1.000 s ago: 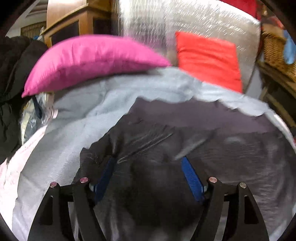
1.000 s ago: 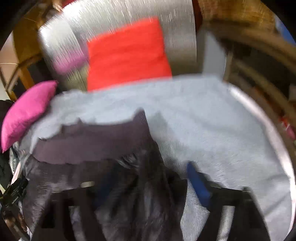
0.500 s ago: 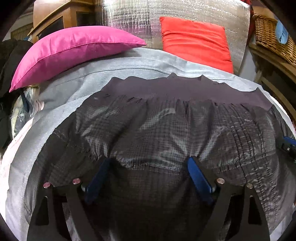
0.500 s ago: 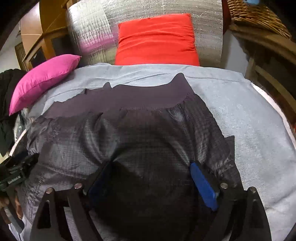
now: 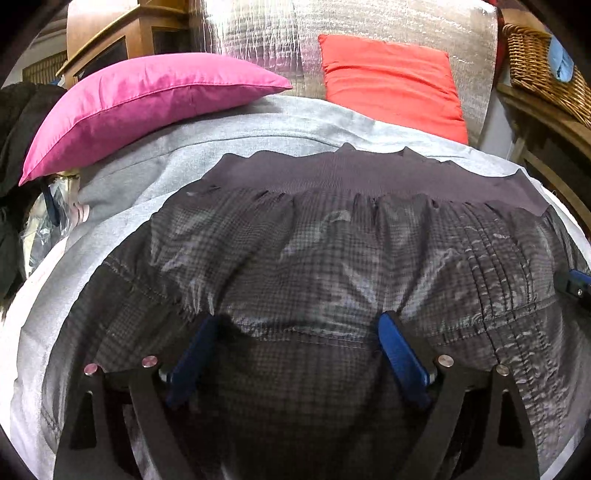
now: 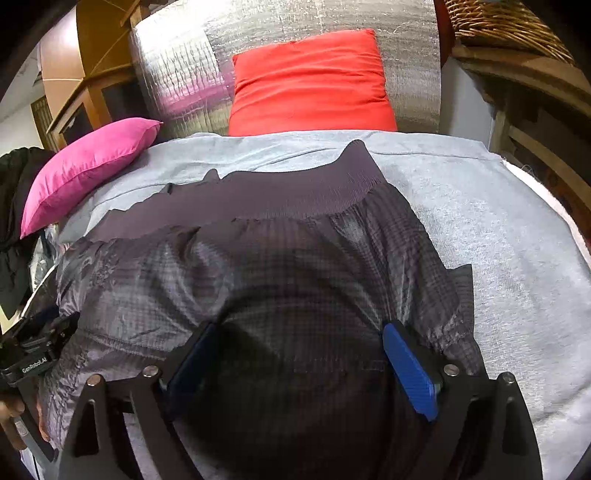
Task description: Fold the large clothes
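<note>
Light grey knit sheet (image 5: pixel 258 125) (image 6: pixel 498 236) covers the bed, spreads out ahead of and to both sides of both sets of jaws.

Silver quilted foil panel (image 5: pixel 369 22) (image 6: pixel 295 44) stands upright at far end, well ahead of jaws.

Dark grey checked shiny garment w/ ribbed plain-grey waistband (image 5: pixel 332 251) (image 6: pixel 258 266) lies spread flat on the sheet; waistband is the far edge, checked fabric runs back under both grippers. In right wrist view its right edge ends just outside the right-hand pad, bare sheet beyond.

Magenta satin cushion (image 5: pixel 147 96) (image 6: pixel 85 166) ahead-left of jaws, resting on sheet edge. Red-orange square cushion (image 5: pixel 391 81) (image 6: pixel 310 81) ahead, leaning on foil panel.

Wooden cabinet (image 5: pixel 122 40) (image 6: pixel 85 99) far left bkgd. Woven wicker basket (image 5: pixel 543 66) (image 6: pixel 506 26) far right, on wooden shelf. Black clothing pile (image 5: pixel 18 122) (image 6: pixel 14 206) at left edge.

Left gripper (image 5: pixel 295 343): jaws wide apart, blue pads down on the checked fabric, nothing pinched btwn them. Also seen at left edge of right wrist view (image 6: pixel 37 354).

Right gripper (image 6: pixel 299 350): same, jaws spread, pads against fabric, no grip. Its tip shows at right edge of left wrist view (image 5: pixel 576 284).
</note>
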Tool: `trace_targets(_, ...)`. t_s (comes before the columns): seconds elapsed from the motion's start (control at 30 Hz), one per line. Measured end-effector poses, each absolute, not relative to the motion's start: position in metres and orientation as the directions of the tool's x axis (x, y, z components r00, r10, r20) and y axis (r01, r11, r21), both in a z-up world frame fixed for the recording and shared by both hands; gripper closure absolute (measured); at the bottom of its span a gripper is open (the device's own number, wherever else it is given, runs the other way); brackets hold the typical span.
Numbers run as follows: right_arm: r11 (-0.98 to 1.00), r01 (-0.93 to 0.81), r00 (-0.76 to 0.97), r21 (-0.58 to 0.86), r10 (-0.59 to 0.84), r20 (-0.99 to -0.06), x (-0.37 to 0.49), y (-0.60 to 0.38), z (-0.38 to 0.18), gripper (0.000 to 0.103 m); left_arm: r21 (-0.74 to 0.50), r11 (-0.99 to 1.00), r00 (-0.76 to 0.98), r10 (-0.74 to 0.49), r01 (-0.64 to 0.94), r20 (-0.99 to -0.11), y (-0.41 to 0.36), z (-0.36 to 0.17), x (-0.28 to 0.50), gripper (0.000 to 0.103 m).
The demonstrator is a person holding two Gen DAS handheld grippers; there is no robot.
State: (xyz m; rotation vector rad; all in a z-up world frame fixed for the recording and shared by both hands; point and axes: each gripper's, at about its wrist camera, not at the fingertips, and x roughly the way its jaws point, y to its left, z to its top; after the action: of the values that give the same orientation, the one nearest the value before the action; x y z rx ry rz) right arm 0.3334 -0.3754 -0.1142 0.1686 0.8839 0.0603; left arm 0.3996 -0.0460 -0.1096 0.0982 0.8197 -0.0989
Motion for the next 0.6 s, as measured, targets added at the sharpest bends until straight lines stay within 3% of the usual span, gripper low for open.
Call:
trace_targets(0.1,0.989,0.068,0.588,0.131,0.067,-0.806,0.33,-0.371,-0.091,0.011,0.009,0.995,0.647,-0.06,0.103,-0.76,-0.033,-0.089,0.39,0.013)
trace_targets(0.27,0.986,-0.065,0.688,0.152,0.155,-0.709,0.276,-0.334,-0.041,0.01,-0.052,0.996,0.725,-0.09,0.075,-0.683,-0.011,-0.059,0.342,0.013)
trace_targets(0.33,0.984,-0.108,0.681,0.141,0.177,-0.71,0.258,-0.312,-0.046,0.01,-0.063,0.993,0.699,-0.115,0.1,-0.706,-0.017,-0.07,0.33,0.013)
trace_targets(0.43,0.988,-0.124,0.605,0.09,0.147,-0.783,0.253,-0.287,-0.086,0.009,0.026,0.993,0.627,-0.05,0.112,-0.778,-0.037,-0.109,0.329,0.012)
trace_targets(0.5,0.989,-0.141,0.597,0.05,0.125,-0.792,0.254,-0.28,-0.101,0.007,0.056,0.992,0.637,-0.029,0.114,-0.77,-0.04,-0.108,0.329,0.012)
trace_targets(0.53,0.989,-0.144,0.597,0.036,0.115,-0.794,0.255,-0.278,-0.096,0.007,0.042,0.993,0.621,-0.037,0.112,-0.783,-0.038,-0.102,0.33,0.012)
trace_targets(0.6,0.977,-0.149,0.585,0.15,0.21,-0.783,0.256,-0.289,-0.077,0.007,-0.054,0.989,0.6,-0.125,0.134,-0.79,-0.026,-0.084,0.331,0.012)
